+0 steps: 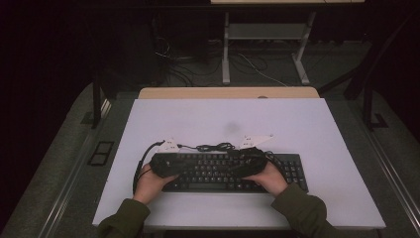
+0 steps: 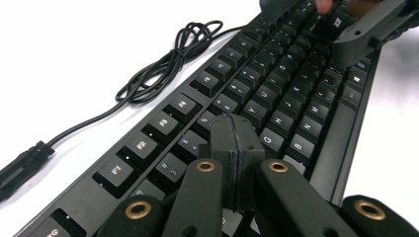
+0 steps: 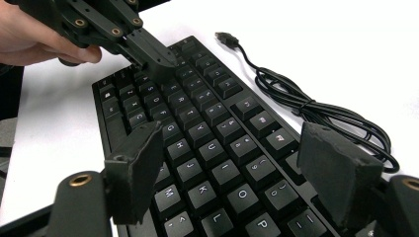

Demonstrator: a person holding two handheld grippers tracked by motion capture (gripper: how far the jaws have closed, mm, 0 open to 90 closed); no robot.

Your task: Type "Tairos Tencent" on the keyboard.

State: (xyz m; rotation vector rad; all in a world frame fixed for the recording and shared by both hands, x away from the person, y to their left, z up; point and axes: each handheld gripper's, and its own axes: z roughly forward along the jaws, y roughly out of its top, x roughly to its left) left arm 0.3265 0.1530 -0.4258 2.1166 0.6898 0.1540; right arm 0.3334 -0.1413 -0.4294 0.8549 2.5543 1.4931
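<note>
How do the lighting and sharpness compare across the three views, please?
High view: dim, the surroundings nearly black, the white table evenly lit, keyboard legends unreadable. Left gripper view: table blown out to white, the shut left gripper sharp, far keys soft. Right gripper view: bright, keyboard legends crisp, the open right gripper slightly soft.

the black keyboard (image 3: 212,148) has white key legends: y, u, h, k, m, o, p.

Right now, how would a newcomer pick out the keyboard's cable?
On the white table lies a black keyboard. Along its far edge rests the cable, a thin black cord bunched into loose loops, ending in a USB plug on bare tabletop.
</note>
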